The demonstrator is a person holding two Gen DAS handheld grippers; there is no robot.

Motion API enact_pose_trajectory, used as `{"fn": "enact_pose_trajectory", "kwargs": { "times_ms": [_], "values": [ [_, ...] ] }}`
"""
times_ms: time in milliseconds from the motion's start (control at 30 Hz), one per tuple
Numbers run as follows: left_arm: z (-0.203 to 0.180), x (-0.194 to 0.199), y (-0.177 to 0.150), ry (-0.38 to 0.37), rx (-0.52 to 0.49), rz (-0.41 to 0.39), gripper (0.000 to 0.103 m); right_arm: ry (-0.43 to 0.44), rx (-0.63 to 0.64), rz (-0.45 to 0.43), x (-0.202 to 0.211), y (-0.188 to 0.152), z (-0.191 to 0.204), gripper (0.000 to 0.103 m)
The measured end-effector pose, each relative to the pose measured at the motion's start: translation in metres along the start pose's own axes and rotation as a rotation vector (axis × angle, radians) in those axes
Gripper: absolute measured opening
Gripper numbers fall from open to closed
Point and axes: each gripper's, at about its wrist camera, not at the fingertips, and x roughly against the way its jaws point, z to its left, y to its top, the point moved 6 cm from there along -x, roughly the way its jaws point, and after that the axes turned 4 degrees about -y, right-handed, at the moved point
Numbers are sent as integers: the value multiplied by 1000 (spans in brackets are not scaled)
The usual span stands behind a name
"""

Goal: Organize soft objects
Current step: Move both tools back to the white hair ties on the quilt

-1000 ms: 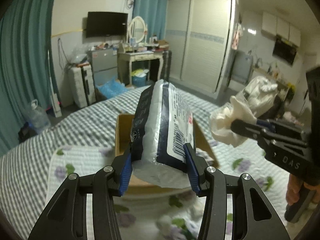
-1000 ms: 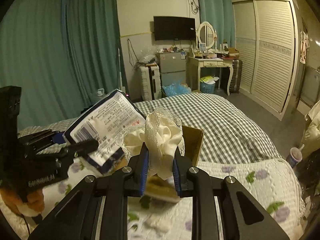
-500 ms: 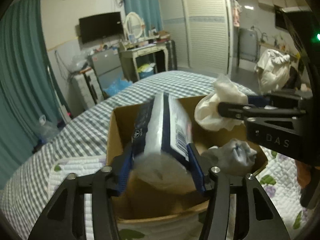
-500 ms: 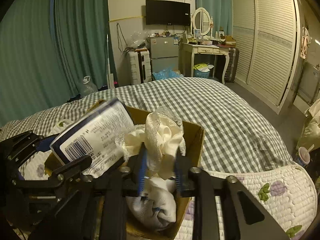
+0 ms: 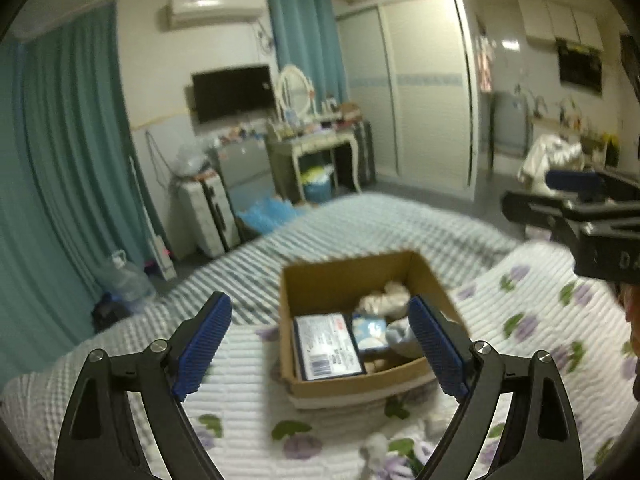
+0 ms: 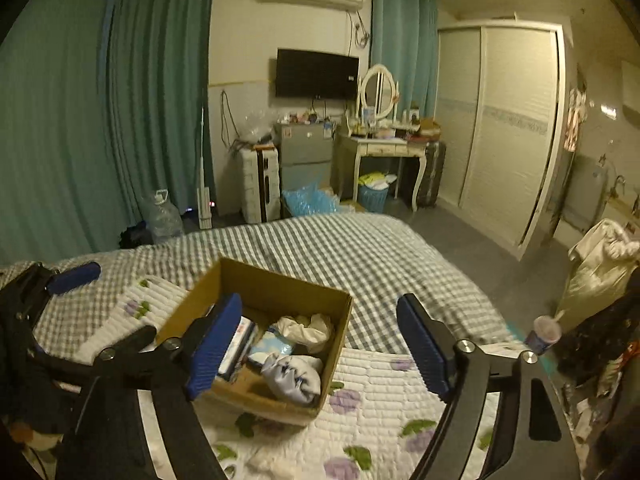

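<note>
A cardboard box (image 5: pixel 344 280) (image 6: pixel 280 292) sits on the bed. In it lie a blue-and-white tissue pack (image 5: pixel 326 346) (image 6: pixel 240 340), a cream lace cloth (image 5: pixel 382 300) (image 6: pixel 306 328) and a grey-white bundle (image 6: pixel 294 376) (image 5: pixel 400 336). My left gripper (image 5: pixel 320 346) is open and empty, held above and short of the box. My right gripper (image 6: pixel 318 348) is open and empty, above the box's near right side. Each gripper shows at the edge of the other's view.
The bed has a grey checked sheet (image 6: pixel 340 248) and a white quilt with purple flowers (image 6: pixel 380 408) (image 5: pixel 540 308). Small white scraps lie on the quilt (image 5: pixel 376 446) near me. A cup with a straw (image 6: pixel 544 332) stands by the bed's right side.
Both grippers opened and let go: the tissue pack and the cream cloth now lie in the box. Both grippers have pulled back and up from the box.
</note>
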Motion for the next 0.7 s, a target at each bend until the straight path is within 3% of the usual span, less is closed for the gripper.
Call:
{"fn": "enact_pose_trajectory", "kwargs": {
  "times_ms": [133, 333, 467, 567, 700],
  "values": [
    [10, 58, 10, 22, 17, -70, 98, -14, 23, -40, 62, 7, 14, 102],
    [25, 96, -23, 82, 50, -87, 99, 9, 67, -67, 118, -18, 44, 103],
    [30, 87, -67, 50, 82, -39, 99, 35, 69, -44, 118, -58, 66, 103],
    [33, 76, -102, 96, 68, -34, 99, 76, 62, -8, 102, -93, 81, 103],
    [35, 48, -143, 86, 63, 17, 99, 96, 54, 44, 67, -145, 97, 103]
  ]
}}
